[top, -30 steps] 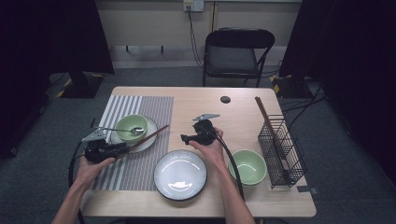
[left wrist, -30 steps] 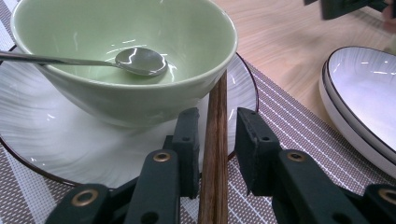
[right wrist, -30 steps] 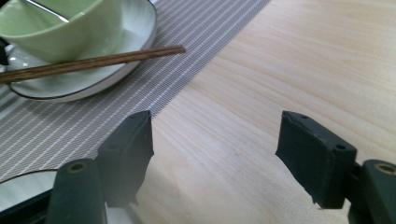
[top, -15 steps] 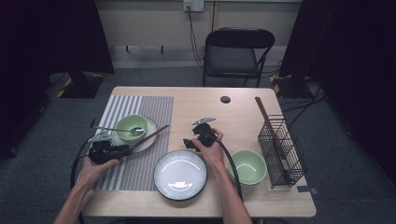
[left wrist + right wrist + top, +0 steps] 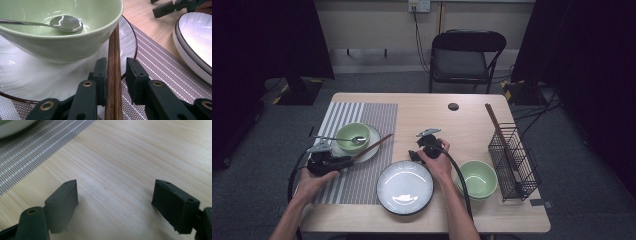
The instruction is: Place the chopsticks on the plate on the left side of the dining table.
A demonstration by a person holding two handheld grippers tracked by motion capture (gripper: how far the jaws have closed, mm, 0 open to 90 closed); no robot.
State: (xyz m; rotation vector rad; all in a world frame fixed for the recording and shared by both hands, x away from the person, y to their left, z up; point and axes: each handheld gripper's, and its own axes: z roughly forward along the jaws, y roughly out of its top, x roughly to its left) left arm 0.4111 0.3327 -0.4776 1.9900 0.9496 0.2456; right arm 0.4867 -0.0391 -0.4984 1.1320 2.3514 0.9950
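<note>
I find my left gripper (image 5: 113, 75) set about the pair of dark brown wooden chopsticks (image 5: 114, 75): the left jaw lies against the wood, the right jaw stands just off it with a narrow gap, and the jaws have just been closing, so I record the chopsticks as between the jaws but not yet clamped. The chopsticks run straight ahead from this gripper, over the rim of the white ribbed plate with a dark edge (image 5: 30, 80) and against the wall of the pale green ceramic bowl (image 5: 62, 47) standing on it. A metal spoon (image 5: 65, 23) lies inside that bowl, ahead and left of the jaws. Under the gripper is the grey striped placemat (image 5: 160, 67). My right gripper (image 5: 115, 203) is released, jaws spread wide with nothing between them, and has just been opening; it points down at the bare light wooden desk (image 5: 140, 157). In the high view, a large white round plate with a dark rim (image 5: 405, 186) lies just behind it, towards me.
</note>
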